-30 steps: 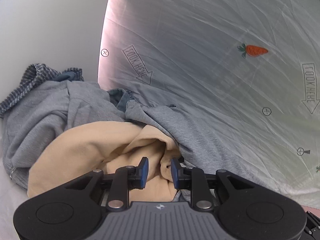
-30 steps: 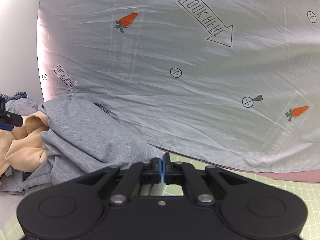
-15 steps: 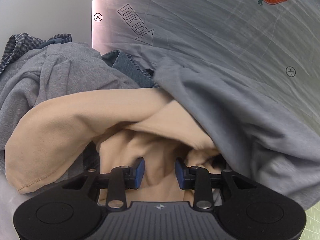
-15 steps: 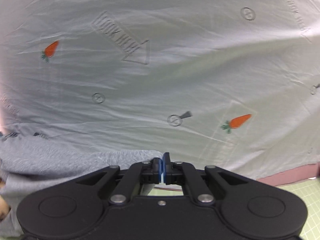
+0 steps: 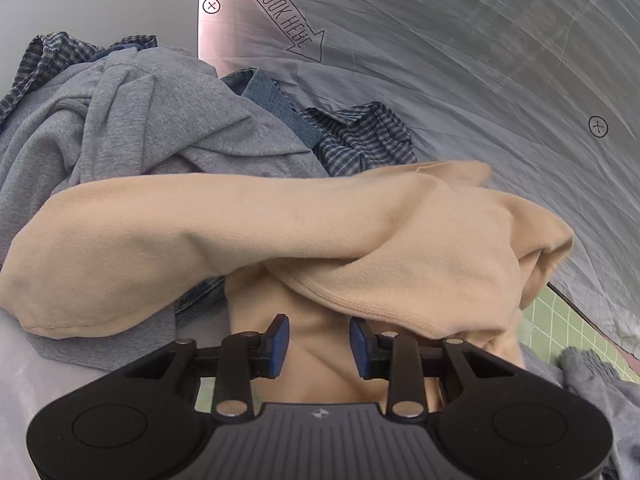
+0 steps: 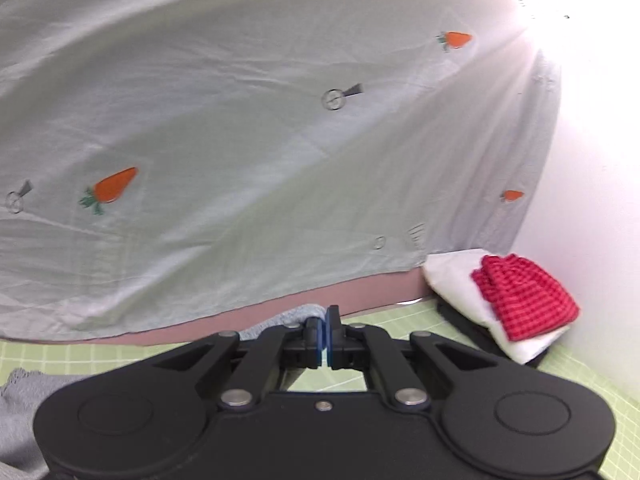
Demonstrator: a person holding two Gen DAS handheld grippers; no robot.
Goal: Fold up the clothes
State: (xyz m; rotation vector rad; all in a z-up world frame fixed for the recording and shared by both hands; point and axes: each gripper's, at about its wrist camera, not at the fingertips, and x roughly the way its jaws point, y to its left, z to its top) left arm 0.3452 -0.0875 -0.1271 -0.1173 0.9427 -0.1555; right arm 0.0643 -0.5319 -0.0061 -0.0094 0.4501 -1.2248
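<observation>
A beige garment lies crumpled across the pile, right in front of my left gripper. That gripper is open, and beige cloth sits in the gap between its blue pads. Behind the beige garment are a grey sweatshirt, a blue checked shirt and a strip of denim. My right gripper is shut on an edge of a grey garment. More of that garment trails at the lower left and shows in the left wrist view.
A pale sheet printed with carrots and arrows hangs behind the work surface. A green grid mat covers the surface. At the right, a red checked cloth rests on a folded white cloth.
My right gripper has swung to the right, dragging the grey garment off the pile. The beige garment now lies uncovered, and the left gripper has moved in closer to it.
</observation>
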